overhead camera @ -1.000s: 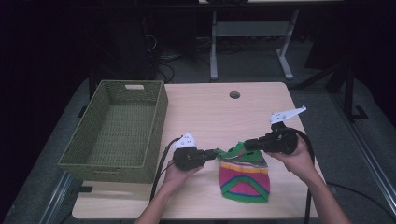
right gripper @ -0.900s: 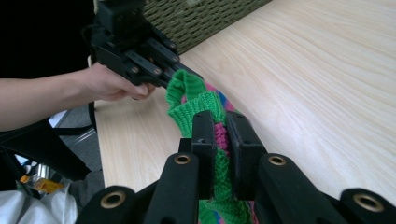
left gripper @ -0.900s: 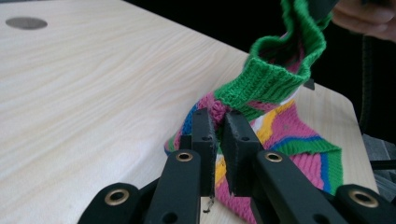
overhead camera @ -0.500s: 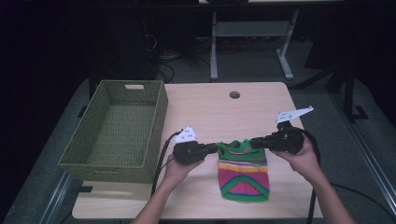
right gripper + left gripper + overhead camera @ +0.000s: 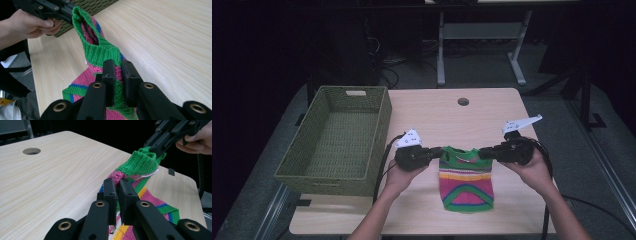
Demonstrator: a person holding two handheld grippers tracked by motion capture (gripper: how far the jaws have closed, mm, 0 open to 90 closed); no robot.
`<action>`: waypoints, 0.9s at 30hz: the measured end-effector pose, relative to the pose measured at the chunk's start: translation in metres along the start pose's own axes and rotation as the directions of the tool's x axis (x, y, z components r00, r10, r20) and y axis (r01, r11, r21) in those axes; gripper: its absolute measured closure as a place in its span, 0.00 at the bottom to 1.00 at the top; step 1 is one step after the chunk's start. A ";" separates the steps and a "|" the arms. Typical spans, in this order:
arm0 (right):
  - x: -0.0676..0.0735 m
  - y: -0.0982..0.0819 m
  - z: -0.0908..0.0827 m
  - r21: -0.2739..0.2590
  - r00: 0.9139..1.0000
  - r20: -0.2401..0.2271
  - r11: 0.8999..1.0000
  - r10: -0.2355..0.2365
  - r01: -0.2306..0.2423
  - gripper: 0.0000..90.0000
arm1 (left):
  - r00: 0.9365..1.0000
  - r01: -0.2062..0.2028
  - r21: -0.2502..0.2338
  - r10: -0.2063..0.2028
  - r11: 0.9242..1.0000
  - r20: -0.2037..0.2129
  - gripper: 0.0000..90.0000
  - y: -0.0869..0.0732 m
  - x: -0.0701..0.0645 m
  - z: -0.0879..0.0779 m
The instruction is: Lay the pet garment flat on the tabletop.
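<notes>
wooden table [image 5: 437,115] underneath, green woven basket [image 5: 337,137] out beyond the left gripper [image 5: 436,152], well apart from the right gripper [image 5: 486,152]. between the two, a striped knitted garment [image 5: 466,182], pinched at either end of its green collar band and strung across from one set of jaws to the other. long axis hanging straight down from that band, away from both pairs of jaws, hem resting on the tabletop toward the person. left jaws clamped tight on the collar's pink and green edge [image 5: 117,176], knit squeezed between the two black pads; right jaws likewise clamped on the green ribbing [image 5: 105,53], cloth bunched in the narrow gap. collar loop stretched open between the grippers, nearly taut. neither hand nearer to the garment, each already on it; left hand [image 5: 399,177] the nearer to the basket, so probably a carry sideways past the left jaws, with the hanging body trailing below.

against a second ago: collar higher off the table, spread wider and straighter, less of the cloth crumpled near the jaws; basket in the same spot.
</notes>
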State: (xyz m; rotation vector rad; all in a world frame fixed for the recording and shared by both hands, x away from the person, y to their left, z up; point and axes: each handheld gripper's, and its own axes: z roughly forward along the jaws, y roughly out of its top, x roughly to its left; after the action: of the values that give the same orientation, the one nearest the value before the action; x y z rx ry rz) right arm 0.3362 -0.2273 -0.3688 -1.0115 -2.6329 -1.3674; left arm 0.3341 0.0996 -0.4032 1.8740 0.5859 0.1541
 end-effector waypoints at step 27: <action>-0.020 0.012 0.008 0.045 0.998 0.065 0.999 0.018 -0.021 0.89 | 0.996 0.081 0.020 -0.080 0.997 -0.044 0.95 -0.005 0.023 0.012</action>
State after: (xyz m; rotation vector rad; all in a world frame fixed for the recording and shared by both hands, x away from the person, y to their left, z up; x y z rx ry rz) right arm 0.3613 -0.2271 -0.3706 -1.0907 -2.6790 -1.2861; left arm 0.3567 0.1016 -0.4163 1.8682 0.6941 0.1358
